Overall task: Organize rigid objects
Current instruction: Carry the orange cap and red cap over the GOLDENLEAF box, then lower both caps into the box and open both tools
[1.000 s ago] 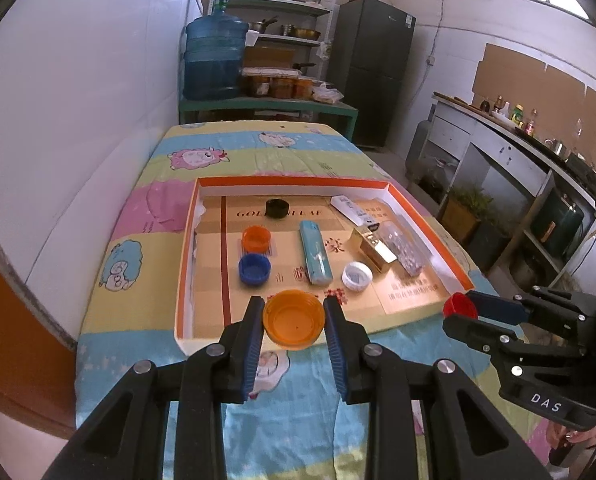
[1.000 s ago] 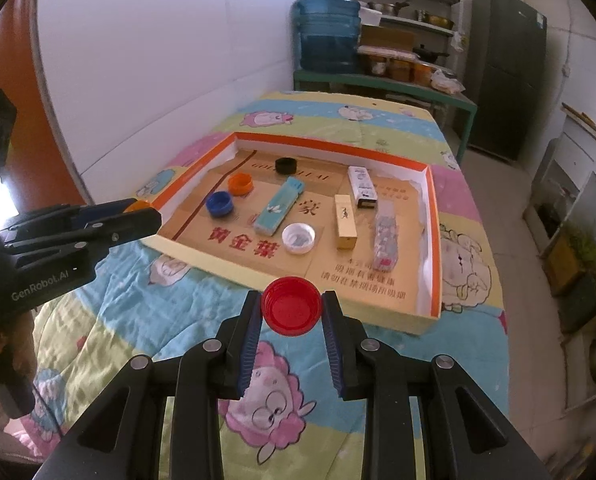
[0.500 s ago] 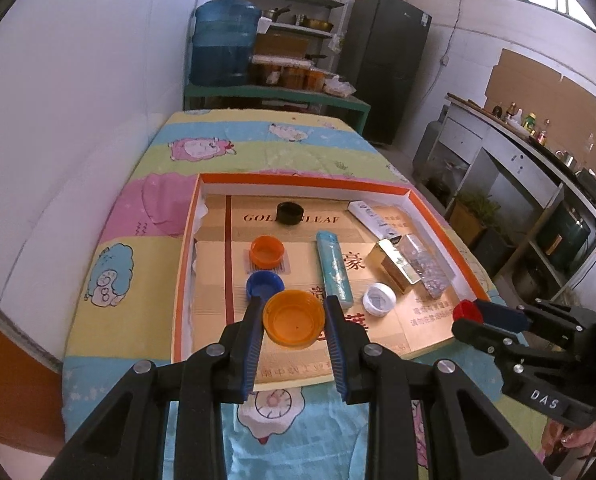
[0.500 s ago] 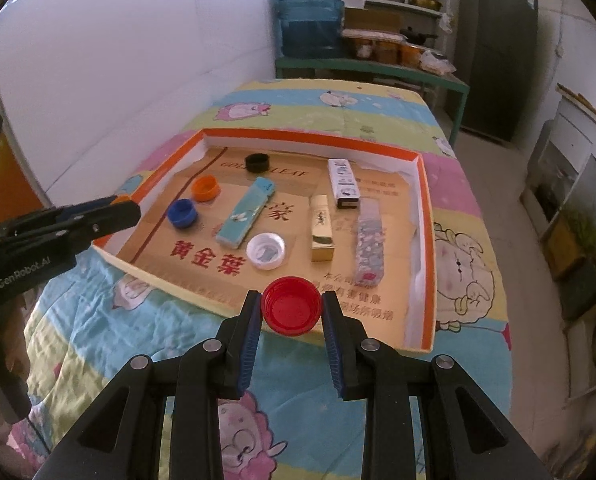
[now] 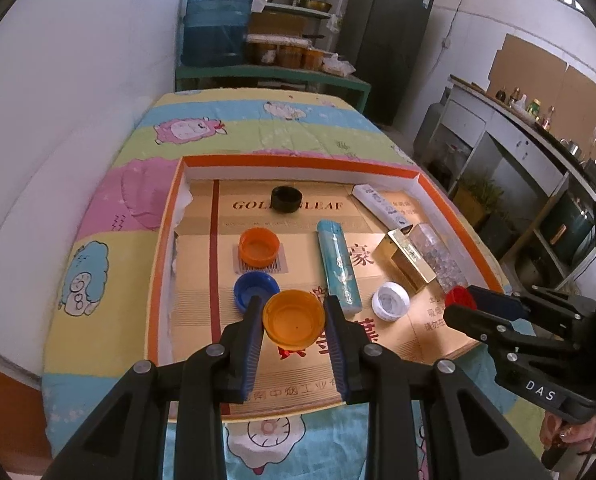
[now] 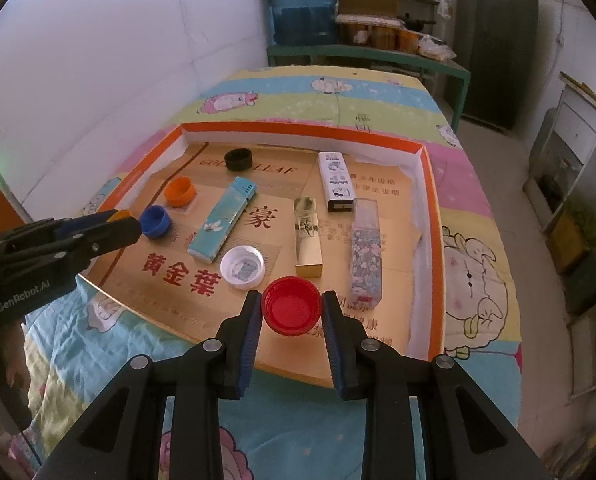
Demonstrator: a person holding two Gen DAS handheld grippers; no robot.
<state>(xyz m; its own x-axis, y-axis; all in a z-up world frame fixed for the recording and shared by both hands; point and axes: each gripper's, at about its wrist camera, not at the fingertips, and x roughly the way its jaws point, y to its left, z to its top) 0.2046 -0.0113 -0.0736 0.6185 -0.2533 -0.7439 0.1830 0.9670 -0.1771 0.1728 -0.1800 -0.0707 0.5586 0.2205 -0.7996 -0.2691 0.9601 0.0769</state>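
Left claw (image 5: 294,320) clenched on round amber-orange plastic bottle cap (image 5: 294,318), open side up, held above near-left part of shallow orange-rimmed cardboard box tray (image 5: 298,159). Right claw (image 6: 291,312) clenched on round red plastic bottle cap (image 6: 292,310), also open side up, above tray's near-right part, w/ white plastic cap (image 6: 242,267) just beyond.

Already lying in tray: small orange plastic cap (image 5: 259,247), blue plastic cap (image 5: 254,289), black plastic cap (image 5: 286,199), plus slim boxes — teal (image 5: 338,266), gold (image 5: 409,255), white printed (image 5: 382,206), clear floral (image 6: 366,254). Caps mostly at left, boxes centre to right.

Judged: nearly done; both held caps not yet set down. Left to do: place each by its fellows, let go. Nothing loose seen on cartoon-print blanket (image 6: 338,88) outside tray.
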